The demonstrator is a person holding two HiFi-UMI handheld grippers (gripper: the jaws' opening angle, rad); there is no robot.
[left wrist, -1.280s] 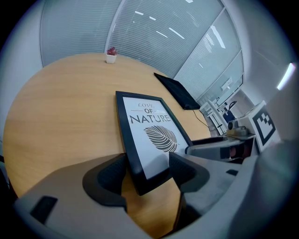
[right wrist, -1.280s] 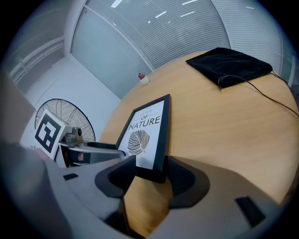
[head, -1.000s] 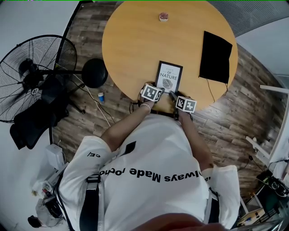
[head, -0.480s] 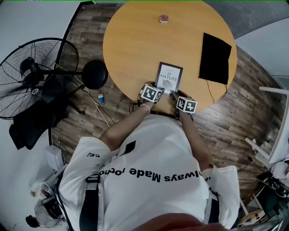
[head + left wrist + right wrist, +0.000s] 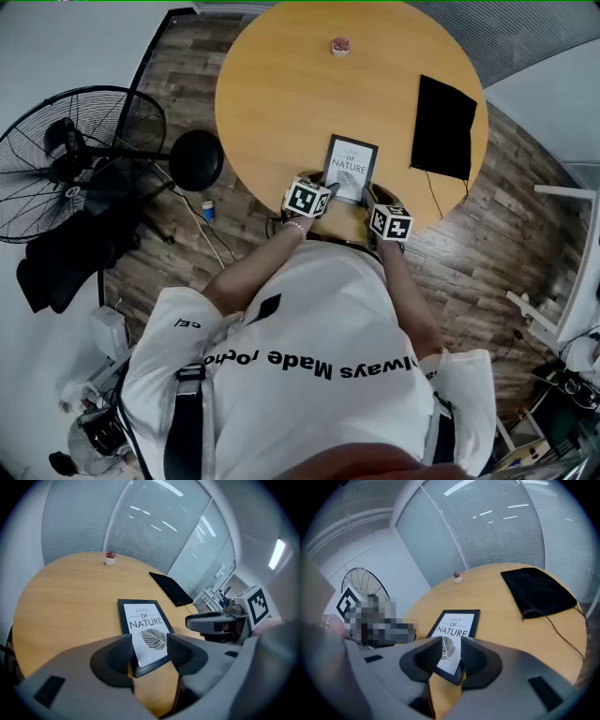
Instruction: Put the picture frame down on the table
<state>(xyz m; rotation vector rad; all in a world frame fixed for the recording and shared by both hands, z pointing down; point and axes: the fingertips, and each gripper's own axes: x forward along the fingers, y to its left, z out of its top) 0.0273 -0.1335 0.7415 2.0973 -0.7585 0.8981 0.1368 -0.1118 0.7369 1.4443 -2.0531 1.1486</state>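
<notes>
The black picture frame [image 5: 352, 169] with a "NATURE" leaf print lies flat on the round wooden table [image 5: 281, 84], near its front edge. My left gripper [image 5: 327, 190] sits at the frame's near left corner, jaws apart. In the left gripper view that gripper [image 5: 149, 651] is open, and the frame [image 5: 143, 630] shows through the gap with its near corner low between the pads. My right gripper [image 5: 373, 202] hangs just behind the frame's near right corner. In its own view it [image 5: 451, 656] stands open, with the frame [image 5: 457, 627] on the table beyond the jaws.
A black cloth pouch [image 5: 443, 127] with a thin cable lies at the table's right. A small potted plant [image 5: 340, 44] stands at the far side. A floor fan [image 5: 75, 159] and a black round stool [image 5: 195, 156] stand left of the table.
Both grippers have drawn back a little from the frame's near edge, the right one farther toward the table edge. The frame stays flat on the table.
</notes>
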